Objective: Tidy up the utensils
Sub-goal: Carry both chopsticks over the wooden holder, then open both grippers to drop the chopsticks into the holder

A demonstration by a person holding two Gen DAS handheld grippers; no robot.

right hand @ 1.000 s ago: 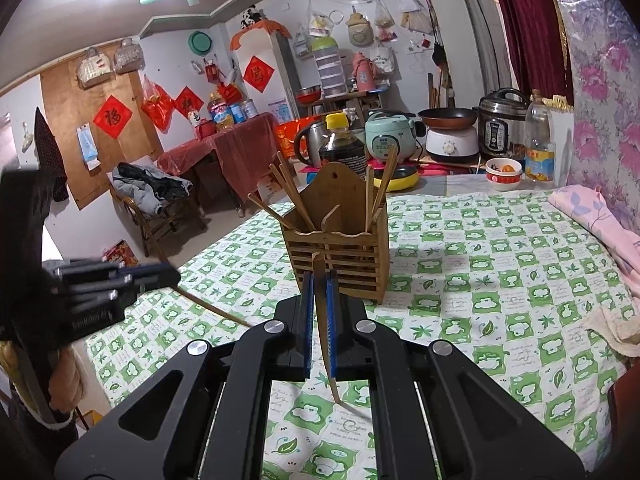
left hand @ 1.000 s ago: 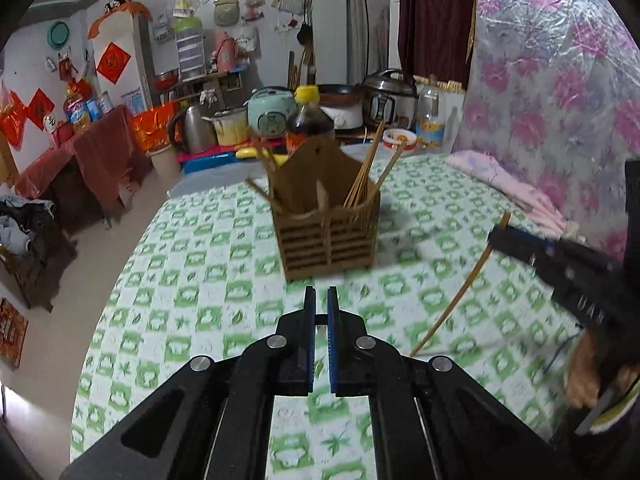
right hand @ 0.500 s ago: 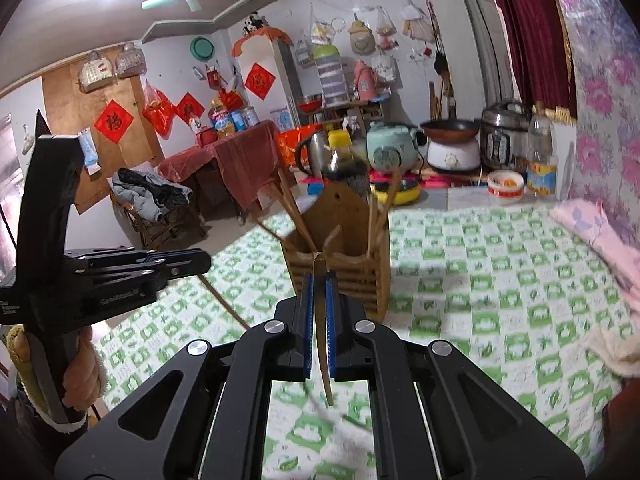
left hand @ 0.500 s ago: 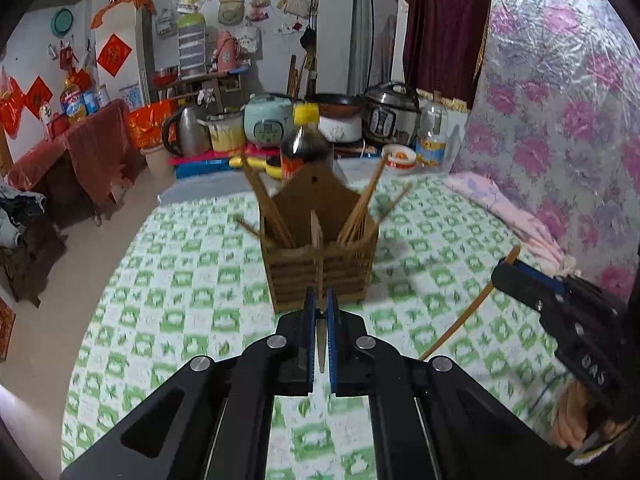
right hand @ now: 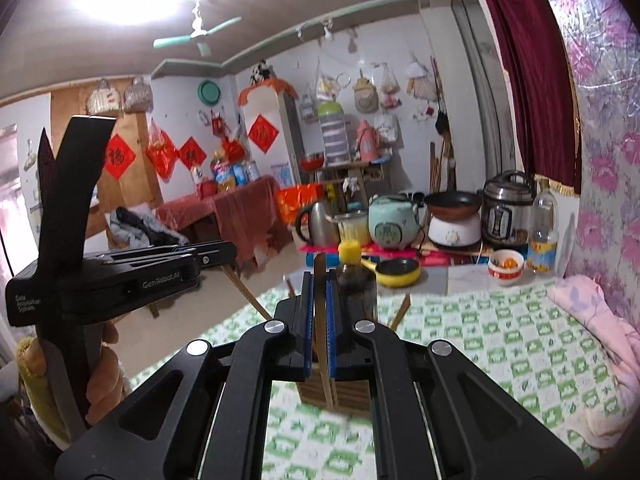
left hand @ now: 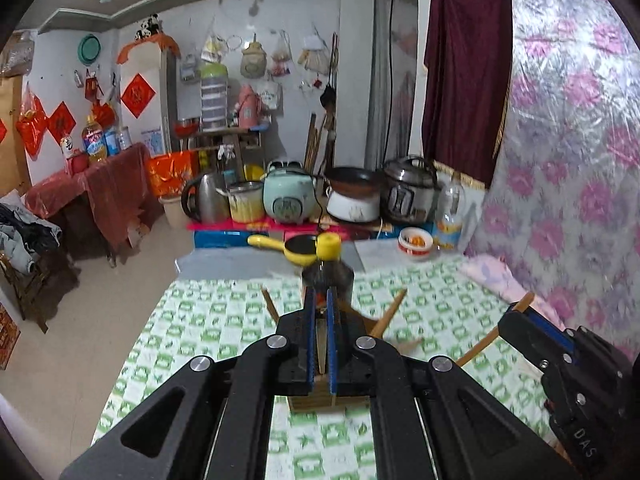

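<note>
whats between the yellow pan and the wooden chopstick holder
The dark bottle with the yellow cap stands between the yellow pan and the wooden holder, clearest in the right wrist view.

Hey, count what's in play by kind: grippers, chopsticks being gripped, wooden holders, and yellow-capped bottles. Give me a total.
Grippers: 2 (left gripper, right gripper)
Gripped chopsticks: 2 (left chopstick, right chopstick)
Wooden holder: 1
Yellow-capped bottle: 1
Total: 6
</note>
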